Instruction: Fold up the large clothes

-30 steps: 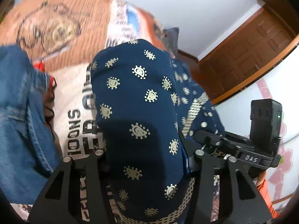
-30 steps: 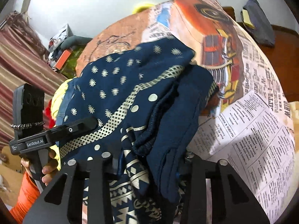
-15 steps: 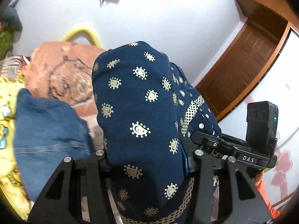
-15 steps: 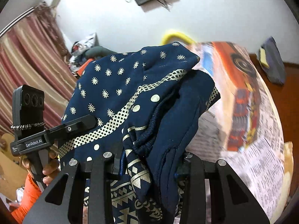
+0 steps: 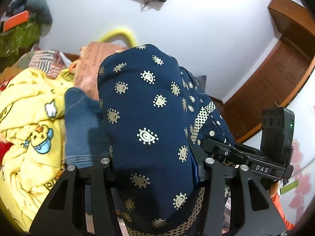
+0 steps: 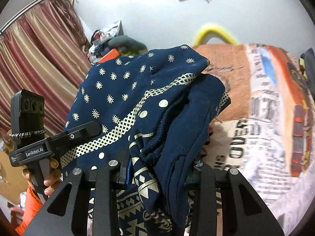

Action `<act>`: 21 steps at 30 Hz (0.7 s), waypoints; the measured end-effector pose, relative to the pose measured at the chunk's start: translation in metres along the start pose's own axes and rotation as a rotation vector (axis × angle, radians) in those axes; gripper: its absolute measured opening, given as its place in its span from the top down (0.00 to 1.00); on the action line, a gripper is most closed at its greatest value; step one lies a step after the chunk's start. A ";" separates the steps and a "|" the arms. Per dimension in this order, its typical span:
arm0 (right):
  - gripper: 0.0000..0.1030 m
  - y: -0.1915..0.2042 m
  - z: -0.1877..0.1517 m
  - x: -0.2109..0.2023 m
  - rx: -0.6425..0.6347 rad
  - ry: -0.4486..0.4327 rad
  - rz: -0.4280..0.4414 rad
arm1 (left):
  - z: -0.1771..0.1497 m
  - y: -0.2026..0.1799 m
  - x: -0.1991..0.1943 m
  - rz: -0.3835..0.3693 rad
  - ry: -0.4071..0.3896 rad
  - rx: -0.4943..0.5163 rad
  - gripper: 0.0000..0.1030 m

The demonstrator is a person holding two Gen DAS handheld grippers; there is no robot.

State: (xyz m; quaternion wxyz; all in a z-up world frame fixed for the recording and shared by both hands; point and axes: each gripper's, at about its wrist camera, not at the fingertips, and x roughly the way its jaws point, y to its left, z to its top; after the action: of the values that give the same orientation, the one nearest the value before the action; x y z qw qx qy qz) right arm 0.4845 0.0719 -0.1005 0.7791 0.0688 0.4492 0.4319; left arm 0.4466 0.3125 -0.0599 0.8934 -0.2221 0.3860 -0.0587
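- Navy-blue printed garment of soft knit cloth [image 5: 149, 118], stamped with cream paisley drops and a lattice-check band, is bunched and held up in the air between my two grippers, above the bed.
- My left gripper [image 5: 155, 169] is clenched on a thick roll of the cloth; the fabric fills the gap between the black fingers and bulges over them.
- My right gripper [image 6: 157, 169] grips another gathered part, where a ribbed seam and a cream zigzag border hang down through the fingers.
- I judge the step in hand to be the lift: the piece is raised but still crumpled, not yet spread or creased.
- Next I would need to draw the grippers apart to tension the cloth, find an edge, then lay it flat on the bedspread.
- The cloth looks limp and heavy, so I expect it to sag and slip unless both grips hold.
- Below lies a newspaper-print bedspread in orange and white [image 6: 265, 118], smooth and flat.
- To the left lie a folded blue denim piece [image 5: 82, 129] and a rumpled yellow cartoon-print blanket [image 5: 29, 129].
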 end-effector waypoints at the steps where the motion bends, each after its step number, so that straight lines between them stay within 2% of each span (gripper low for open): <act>1: 0.69 -0.001 0.001 0.011 0.004 0.012 0.004 | -0.001 0.008 0.003 0.003 0.004 -0.012 0.51; 5: 0.69 -0.005 -0.001 0.047 0.023 0.065 0.004 | -0.007 0.047 0.026 0.021 0.040 -0.073 0.51; 10: 0.68 -0.019 -0.005 0.099 0.061 0.153 -0.042 | -0.020 0.095 0.067 0.047 0.103 -0.159 0.50; 14: 0.65 -0.024 -0.006 0.106 0.065 0.147 -0.034 | -0.031 0.123 0.076 0.004 0.085 -0.218 0.43; 17: 0.62 -0.018 -0.009 0.098 0.021 0.148 -0.061 | -0.032 0.124 0.072 -0.002 0.095 -0.238 0.40; 21: 0.60 -0.003 -0.016 0.086 -0.032 0.146 -0.123 | -0.036 0.101 0.053 0.105 0.081 -0.143 0.38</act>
State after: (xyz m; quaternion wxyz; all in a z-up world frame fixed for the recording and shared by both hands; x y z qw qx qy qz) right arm 0.4939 0.1289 -0.1668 0.7702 -0.0030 0.5015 0.3940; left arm 0.4510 0.3752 -0.1616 0.8608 -0.2623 0.4362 0.0069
